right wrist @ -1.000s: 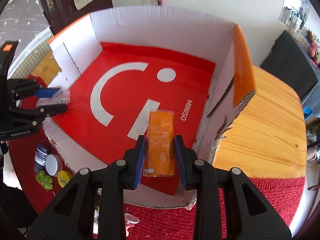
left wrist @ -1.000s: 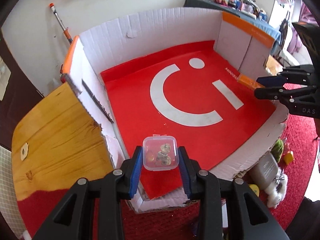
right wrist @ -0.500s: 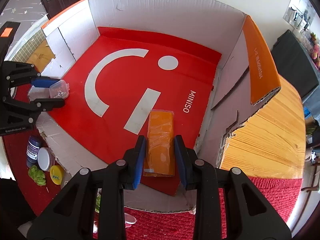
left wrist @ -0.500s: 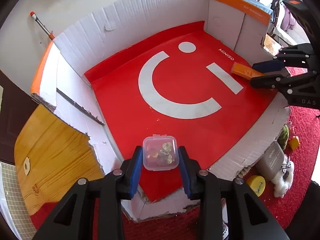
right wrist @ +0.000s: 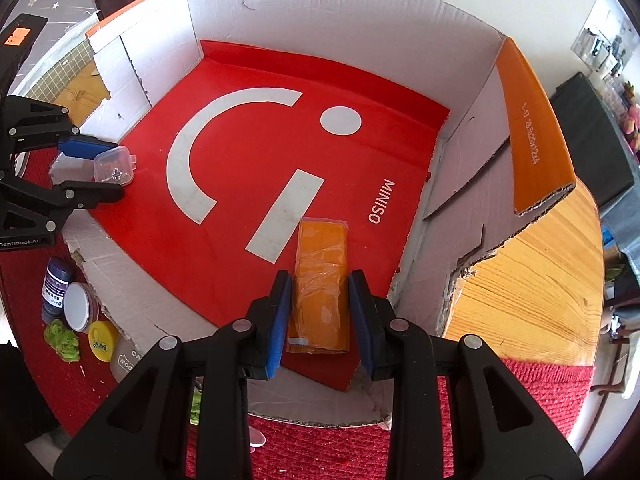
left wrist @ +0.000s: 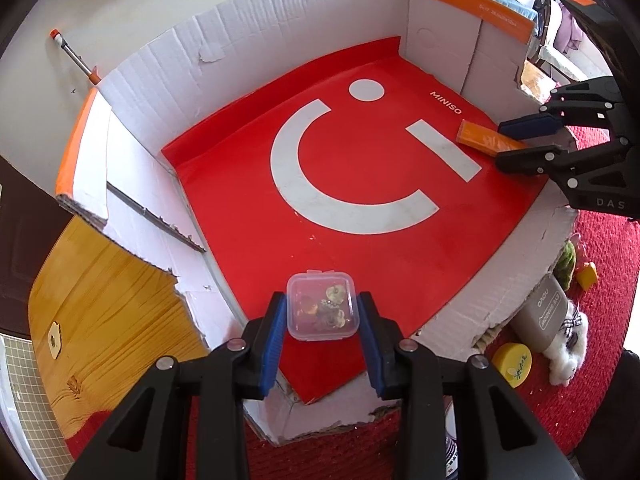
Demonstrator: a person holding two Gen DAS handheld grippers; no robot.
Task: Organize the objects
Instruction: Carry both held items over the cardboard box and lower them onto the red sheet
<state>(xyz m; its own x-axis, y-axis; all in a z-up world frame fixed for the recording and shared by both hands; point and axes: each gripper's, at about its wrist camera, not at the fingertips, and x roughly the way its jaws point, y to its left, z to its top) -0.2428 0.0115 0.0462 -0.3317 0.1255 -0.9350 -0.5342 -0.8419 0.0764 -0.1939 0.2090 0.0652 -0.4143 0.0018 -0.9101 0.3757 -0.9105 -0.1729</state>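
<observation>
Plastic container (left wrist: 322,306), small and clear with little trinkets inside, sits between the blue pads of the left gripper (left wrist: 323,334), at six o'clock in the left wrist view. The pads seem to touch its sides, but whether they press cannot be told for sure; the jaws are close together. It is low over the near edge of the red floor of the cardboard box (left wrist: 248,40).

The orange packet (right wrist: 320,280), wrapped in clear film, is between the pads of the right gripper (right wrist: 322,320), at six o'clock in the right wrist view; thin gaps show at both sides, so a firm clamp cannot be confirmed. Its far end lies on the red floor beside the white stripe.

Outside the box, on the red carpet (right wrist: 340,448), stand a yellow lid (right wrist: 102,340), a dark jar (right wrist: 56,284) and a green toy (right wrist: 62,340), at about eight o'clock. A wooden table (right wrist: 532,276) is at three o'clock.
</observation>
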